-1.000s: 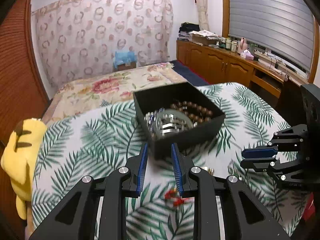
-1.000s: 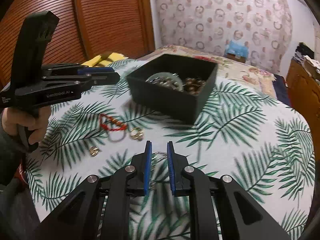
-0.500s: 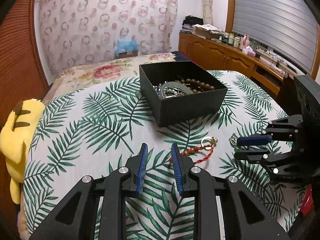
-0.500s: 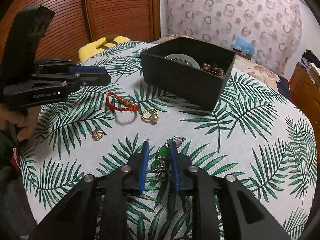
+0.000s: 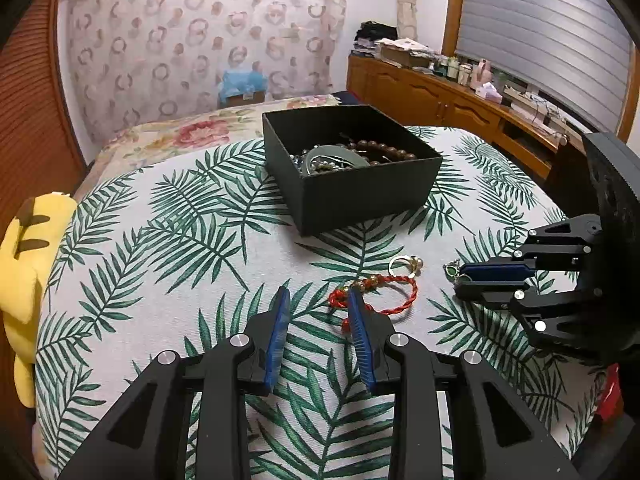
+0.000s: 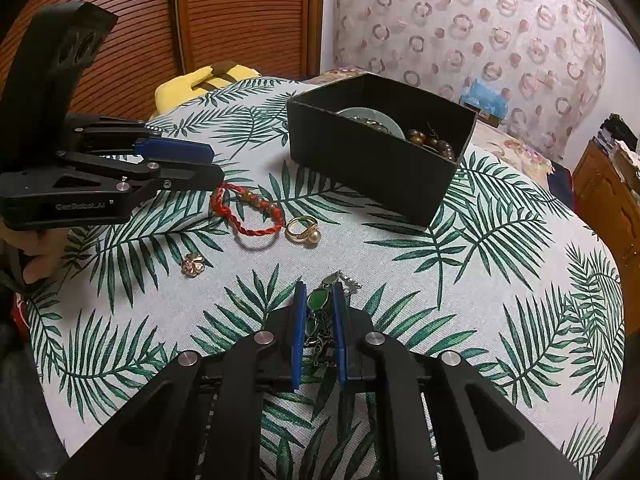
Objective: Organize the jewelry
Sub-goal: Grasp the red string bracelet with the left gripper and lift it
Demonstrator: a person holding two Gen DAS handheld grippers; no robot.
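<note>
Toward the table's far edge, black box holding beads and bangle; mid-table, red cord bracelet, pearl ring, gold flower charm; near edge, green pendant necklace pinched in right gripper; left gripper parted, unladen.

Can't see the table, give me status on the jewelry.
Right hand-held gripper closed around green necklace. Left hand-held gripper open near red bracelet. Box unobstructed.
</note>
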